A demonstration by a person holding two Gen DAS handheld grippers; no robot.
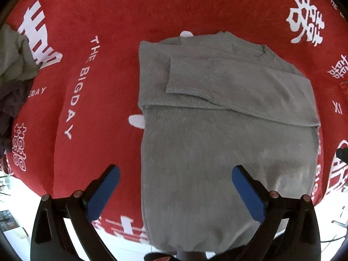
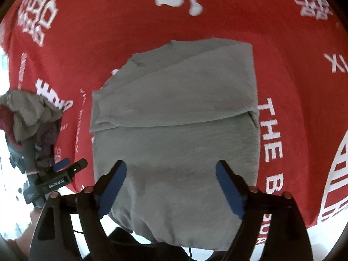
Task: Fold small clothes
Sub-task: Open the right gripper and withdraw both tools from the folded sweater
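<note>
Over at the left edge of the left wrist view there's a heap of clothes (image 1: 15, 69), olive on top and something dark purple under it, just sitting on the red cloth (image 1: 104, 17) with the big white characters and "THE BIGDAY" lettering. Moving toward the middle, the grey sweater (image 1: 228, 143) lies flat on that cloth, both sleeves folded across the chest in the upper half of the frame, hem running off the near edge at the bottom. The left gripper (image 1: 175, 174) hangs above it, jaws spread wide, nothing in them. In the right wrist view the same heap (image 2: 32, 111) shows at the left, and the right gripper (image 2: 171, 170) hovers over the sweater's lower part, blue pads well apart and not holding anything.
</note>
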